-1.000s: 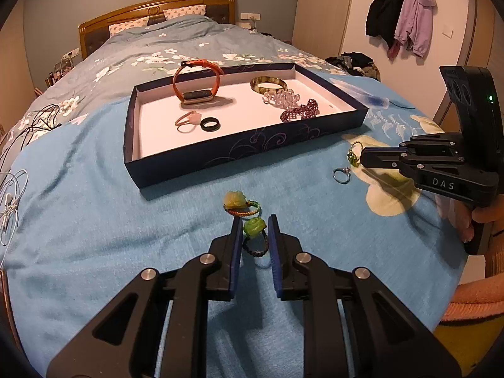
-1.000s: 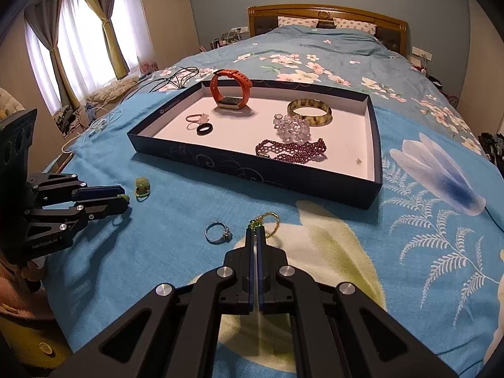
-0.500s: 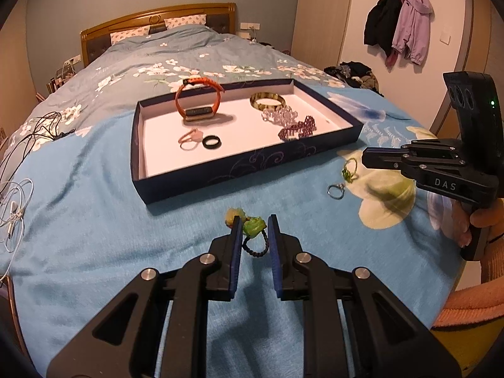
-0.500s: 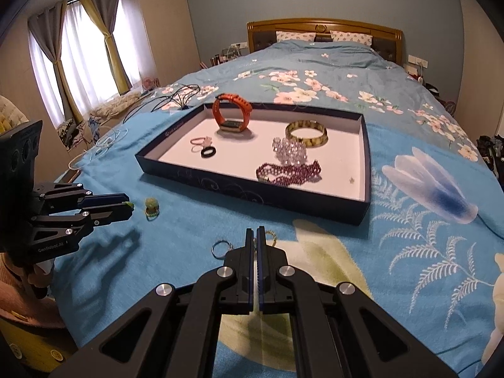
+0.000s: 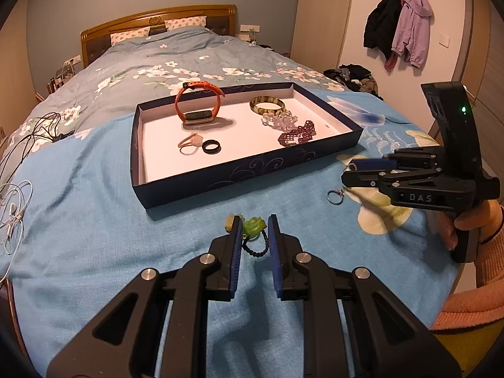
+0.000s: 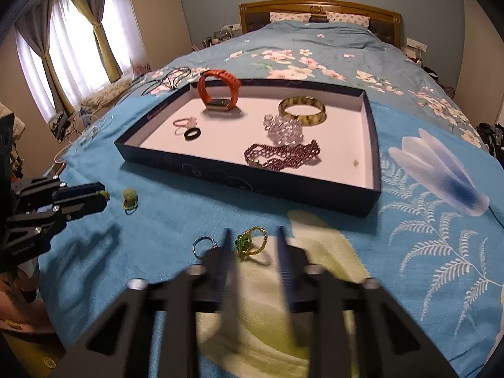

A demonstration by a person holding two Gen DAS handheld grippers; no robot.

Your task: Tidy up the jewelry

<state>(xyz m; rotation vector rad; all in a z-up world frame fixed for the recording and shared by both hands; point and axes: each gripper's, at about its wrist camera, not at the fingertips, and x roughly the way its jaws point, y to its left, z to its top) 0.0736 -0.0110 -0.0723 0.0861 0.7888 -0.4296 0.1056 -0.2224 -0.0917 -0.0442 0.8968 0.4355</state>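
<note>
My left gripper (image 5: 254, 220) is shut on a green rose ring (image 5: 253, 226) with a black bead band, just above the blue bedspread. A yellowish rose ring (image 6: 130, 196) lies beside its tip, half hidden in the left wrist view. My right gripper (image 6: 253, 233) is blurred and its jaws are opening. A green-and-gold ring (image 6: 250, 242) lies between them on the spread, with no pad touching it. A silver ring (image 6: 203, 245) lies just left of it. The dark blue tray (image 5: 245, 173) holds an orange watch (image 5: 198, 107), a bangle, bead bracelets and two rings.
White and black cables (image 5: 12, 214) trail along the bed's left side. A hand in an orange sleeve (image 5: 466, 223) holds the right gripper at the bed's right edge. Clothes are piled on the floor beyond. The tray's walls stand a few finger-widths high.
The right gripper's jaws went from shut to apart, and the green-and-gold ring now lies between them. The left gripper keeps its hold on the green rose ring.
</note>
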